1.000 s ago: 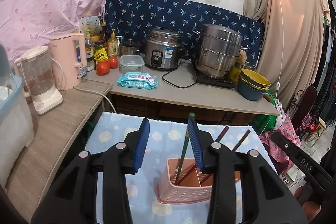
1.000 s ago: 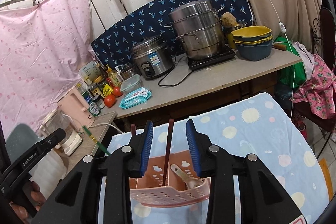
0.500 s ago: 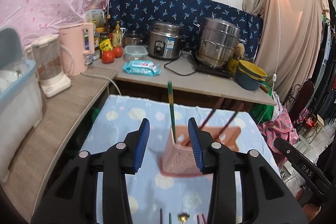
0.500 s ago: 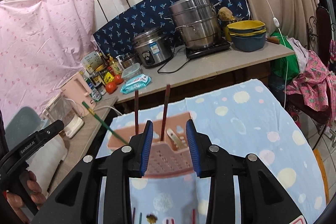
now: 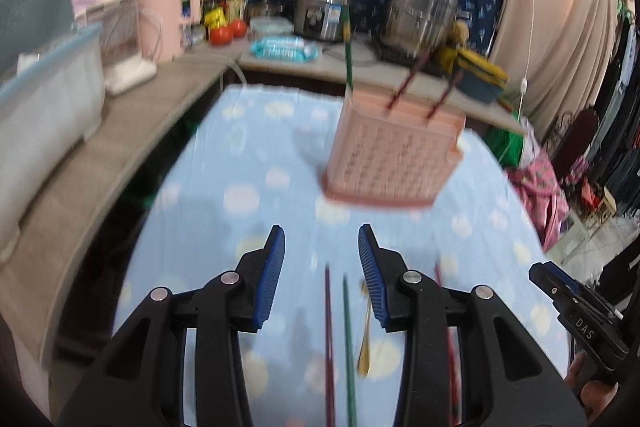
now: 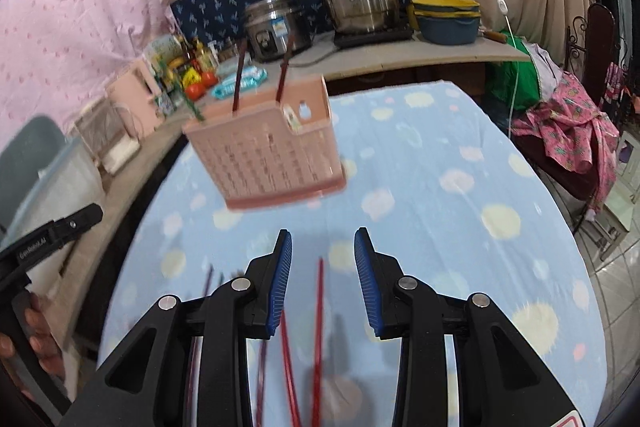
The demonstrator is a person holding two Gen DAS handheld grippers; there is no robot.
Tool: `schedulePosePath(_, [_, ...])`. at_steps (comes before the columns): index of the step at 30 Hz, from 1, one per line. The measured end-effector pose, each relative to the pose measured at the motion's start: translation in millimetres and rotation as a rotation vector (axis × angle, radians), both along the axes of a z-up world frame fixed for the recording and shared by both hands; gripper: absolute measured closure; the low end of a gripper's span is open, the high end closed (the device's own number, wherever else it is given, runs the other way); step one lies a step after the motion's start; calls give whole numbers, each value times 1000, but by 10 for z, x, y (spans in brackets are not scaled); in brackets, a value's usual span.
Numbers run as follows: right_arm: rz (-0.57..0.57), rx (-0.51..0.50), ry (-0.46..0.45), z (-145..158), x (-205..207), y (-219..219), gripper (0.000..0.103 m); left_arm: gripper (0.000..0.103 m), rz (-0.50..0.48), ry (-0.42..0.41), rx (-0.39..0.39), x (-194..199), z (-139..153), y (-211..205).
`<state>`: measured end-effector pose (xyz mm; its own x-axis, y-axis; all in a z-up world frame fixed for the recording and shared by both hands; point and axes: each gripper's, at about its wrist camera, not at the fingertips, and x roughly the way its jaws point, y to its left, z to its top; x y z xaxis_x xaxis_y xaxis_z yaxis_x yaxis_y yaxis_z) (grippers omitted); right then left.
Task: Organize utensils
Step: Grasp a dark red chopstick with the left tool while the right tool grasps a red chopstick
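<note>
Left wrist view: left gripper [image 5: 322,269] wide apart, holding nothing.
Right gripper [image 6: 323,273]: also spread, empty.
Holder: pink utensil basket [image 5: 390,163] stands on the far part of the blue cloth [image 5: 208,187]; green chopstick [image 5: 347,53] and two dark red ones upright inside.
Loose utensils: purple chopstick [image 5: 329,339], green chopstick [image 5: 349,347], gold spoon [image 5: 365,339] near the left gripper; red chopsticks [image 6: 318,331] near the right.
Key relation: long axes run near-to-far, between each gripper's fingers, just beneath.
Unclear: motion blur; near ends cut off.

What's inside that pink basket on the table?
The pink basket holds one green chopstick, two dark red chopsticks and a pale spoon. Its walls hide their lower ends and anything lying deeper.
</note>
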<state>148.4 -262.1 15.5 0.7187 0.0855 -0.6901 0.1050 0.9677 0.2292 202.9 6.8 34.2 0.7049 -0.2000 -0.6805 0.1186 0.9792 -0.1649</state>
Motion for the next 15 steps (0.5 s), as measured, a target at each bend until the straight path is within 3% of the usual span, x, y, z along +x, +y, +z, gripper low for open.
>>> schedulePosePath(10, [46, -13, 169, -683, -573, 214, 70, 66, -25, 171, 44, -532, -738, 36])
schedulePosePath(15, [63, -30, 194, -808, -688, 316, 70, 66, -39, 233, 59, -724, -978, 35])
